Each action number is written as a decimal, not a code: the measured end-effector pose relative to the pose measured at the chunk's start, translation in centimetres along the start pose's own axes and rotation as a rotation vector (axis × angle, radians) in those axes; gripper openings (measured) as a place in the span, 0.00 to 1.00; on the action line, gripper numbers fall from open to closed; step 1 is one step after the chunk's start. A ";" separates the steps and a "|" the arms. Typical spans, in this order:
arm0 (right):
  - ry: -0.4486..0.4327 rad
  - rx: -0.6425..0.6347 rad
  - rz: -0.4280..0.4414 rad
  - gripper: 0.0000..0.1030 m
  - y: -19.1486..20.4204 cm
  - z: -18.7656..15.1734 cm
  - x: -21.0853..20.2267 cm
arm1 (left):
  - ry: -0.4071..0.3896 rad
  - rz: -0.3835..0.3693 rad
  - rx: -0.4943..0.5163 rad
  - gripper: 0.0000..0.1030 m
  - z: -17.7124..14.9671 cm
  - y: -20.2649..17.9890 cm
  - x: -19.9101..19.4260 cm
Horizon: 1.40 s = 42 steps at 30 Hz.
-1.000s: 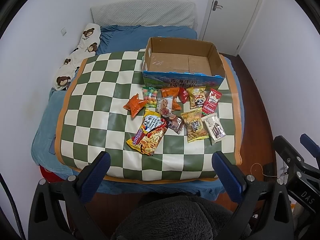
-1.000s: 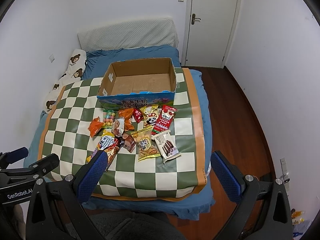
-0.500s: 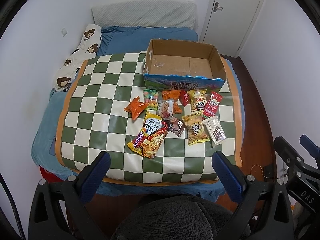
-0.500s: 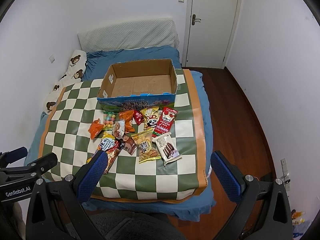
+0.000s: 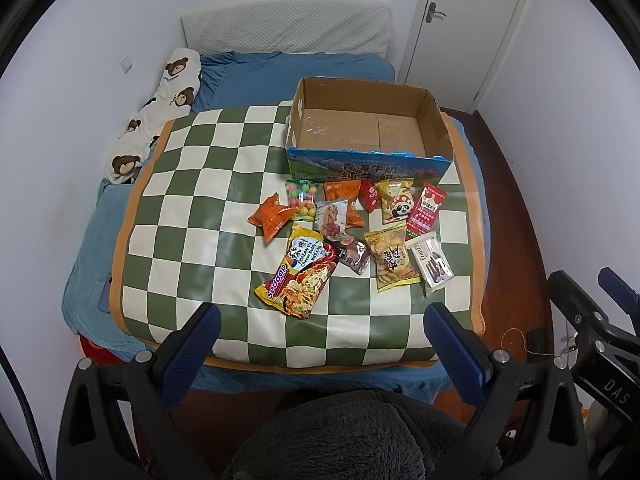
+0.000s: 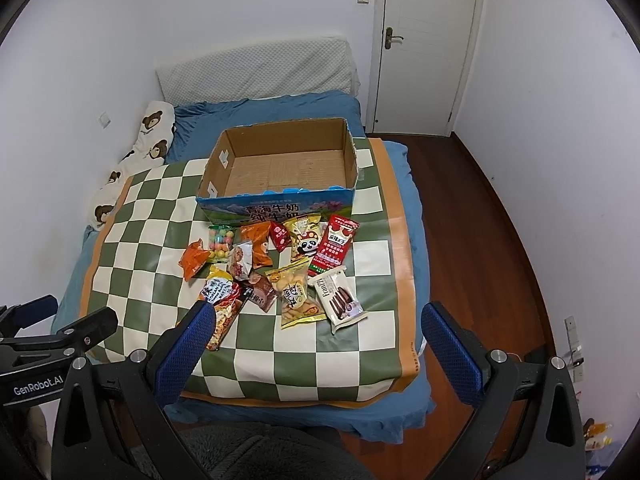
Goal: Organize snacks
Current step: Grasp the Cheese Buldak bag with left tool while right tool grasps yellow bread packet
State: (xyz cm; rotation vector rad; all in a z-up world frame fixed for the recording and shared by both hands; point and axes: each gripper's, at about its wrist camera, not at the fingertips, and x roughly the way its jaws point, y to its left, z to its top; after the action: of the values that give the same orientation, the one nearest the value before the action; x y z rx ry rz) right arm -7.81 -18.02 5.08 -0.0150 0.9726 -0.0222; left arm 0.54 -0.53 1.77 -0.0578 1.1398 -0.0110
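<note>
Several snack packets lie in a cluster on a green-and-cream checkered mat (image 5: 200, 208) on a bed. Among them are a yellow noodle pack (image 5: 298, 276) (image 6: 222, 308), an orange packet (image 5: 270, 216) (image 6: 194, 260), a white cookie pack (image 5: 432, 262) (image 6: 340, 300) and a red packet (image 5: 426, 210) (image 6: 336, 246). An empty cardboard box (image 5: 364, 128) (image 6: 280, 164) stands behind them. My left gripper (image 5: 320, 350) is open and empty, held back from the mat's near edge. My right gripper (image 6: 316, 350) is open and empty, near the same edge.
A bear-print pillow (image 5: 160, 116) (image 6: 132, 160) lies along the left wall. A wooden floor (image 6: 480, 220) and a white door (image 6: 428, 40) are on the right. A dark fuzzy garment (image 5: 360, 436) fills the bottom of both views.
Both grippers have moved slightly forward and lower toward the bed; the snacks sit a little lower in view. Nothing has been touched.
</note>
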 end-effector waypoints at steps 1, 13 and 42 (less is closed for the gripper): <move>0.002 0.003 0.003 1.00 0.0 0.1 0.1 | -0.001 0.000 -0.001 1.00 0.0 0.0 0.0; 0.175 0.111 0.095 1.00 -0.8 -0.6 11.7 | 0.015 0.132 0.035 1.00 2.1 4.6 8.7; 0.594 0.115 0.164 0.46 3.7 -4.2 41.6 | 0.470 -0.035 -0.006 0.79 0.9 7.0 36.0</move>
State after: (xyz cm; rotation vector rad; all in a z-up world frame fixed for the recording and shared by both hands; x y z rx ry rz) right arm 12.22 -15.39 -31.72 0.1863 1.5618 0.0720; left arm 16.24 5.11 -30.87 -0.0835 1.6086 -0.0549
